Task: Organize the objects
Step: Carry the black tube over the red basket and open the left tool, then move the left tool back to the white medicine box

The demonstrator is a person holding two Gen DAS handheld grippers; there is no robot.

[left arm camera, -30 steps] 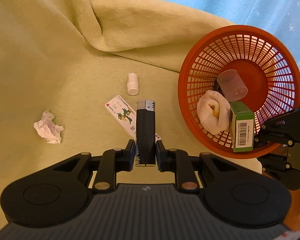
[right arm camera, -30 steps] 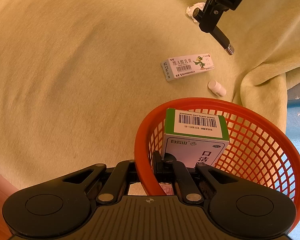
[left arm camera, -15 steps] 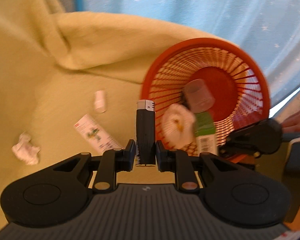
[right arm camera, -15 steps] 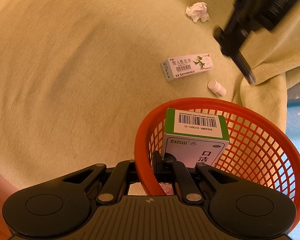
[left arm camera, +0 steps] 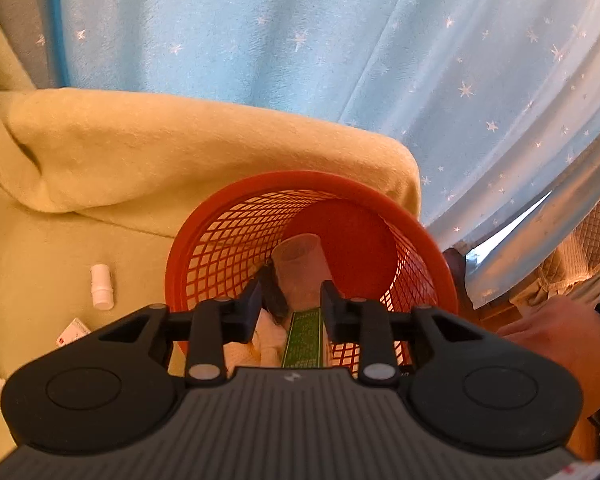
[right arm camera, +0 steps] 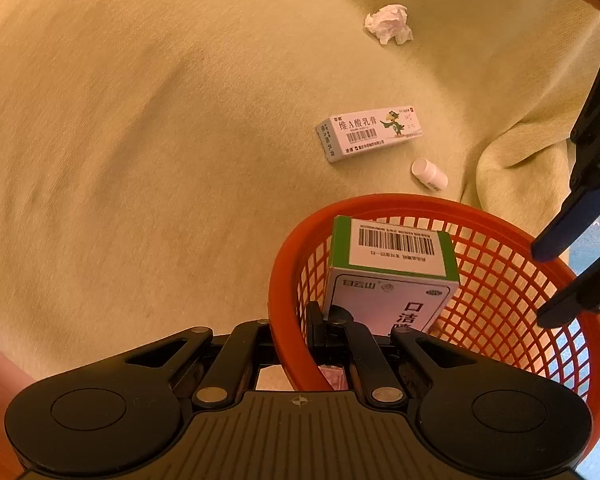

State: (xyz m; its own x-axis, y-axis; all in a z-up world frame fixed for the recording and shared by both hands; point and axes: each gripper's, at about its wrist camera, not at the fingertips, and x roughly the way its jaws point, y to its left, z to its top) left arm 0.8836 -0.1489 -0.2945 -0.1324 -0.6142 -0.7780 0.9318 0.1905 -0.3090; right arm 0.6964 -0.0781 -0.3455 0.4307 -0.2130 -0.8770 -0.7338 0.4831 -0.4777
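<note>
Yellow blanket (right arm camera: 140,140): right tool (right arm camera: 290,334) pinching basket (right arm camera: 500,216) rim, left tool (left arm camera: 288,300) wide, empty; basket may tip; pill bottle (right arm camera: 430,174) at 12 could roll

Orange mesh basket (left arm camera: 236,236) partly filled, three things outside it on the yellow-green blanket (right arm camera: 140,140).

Inside: green-edged box (right arm camera: 392,264) standing upright, clear cup (left arm camera: 300,268) on its side, a dark object (left arm camera: 274,296), white cloth (left arm camera: 268,340). Outside: white carton (right arm camera: 370,132) lying flat, small white bottle (right arm camera: 430,174) on its side just beside the basket, crumpled tissue (right arm camera: 388,24) well apart.

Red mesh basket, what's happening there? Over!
Left gripper open above red mesh basket. Right gripper shut on basket rim. White medicine box, small white bottle, crumpled tissue still outside.
</note>
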